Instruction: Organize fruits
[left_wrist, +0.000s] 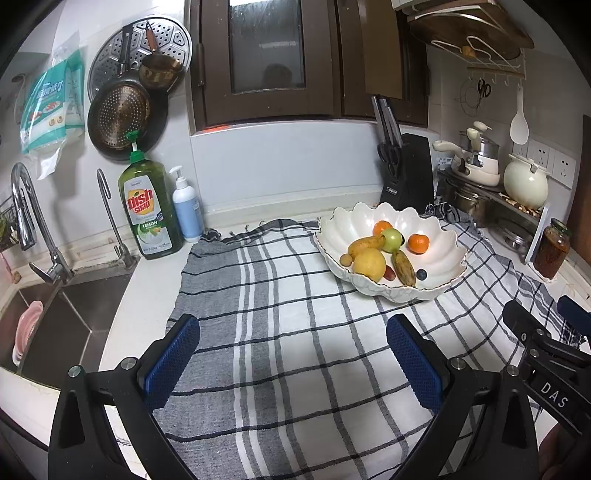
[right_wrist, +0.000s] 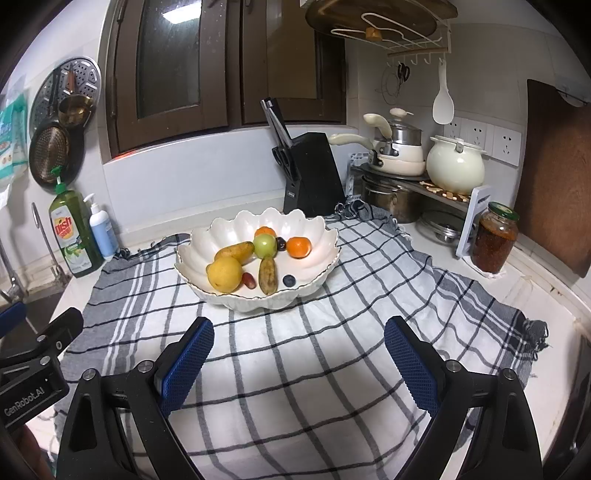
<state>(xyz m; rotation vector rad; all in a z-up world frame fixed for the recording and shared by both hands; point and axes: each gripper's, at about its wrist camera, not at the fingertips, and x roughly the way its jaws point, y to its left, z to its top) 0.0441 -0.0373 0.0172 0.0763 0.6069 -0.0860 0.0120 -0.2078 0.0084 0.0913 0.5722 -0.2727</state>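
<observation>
We see both the left tongs (left_wrist: 293, 354) and the right tongs (right_wrist: 299, 356) spread wide and empty above the checked cloth (right_wrist: 295, 369), while the fruits rest in the scalloped white bowl (right_wrist: 236, 225) on the tabletop.

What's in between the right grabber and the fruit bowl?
Only bare checked cloth. In the right wrist view, the open right gripper hovers in front of the white scalloped bowl, and no fruit or other thing lies on the stretch between them.
</observation>
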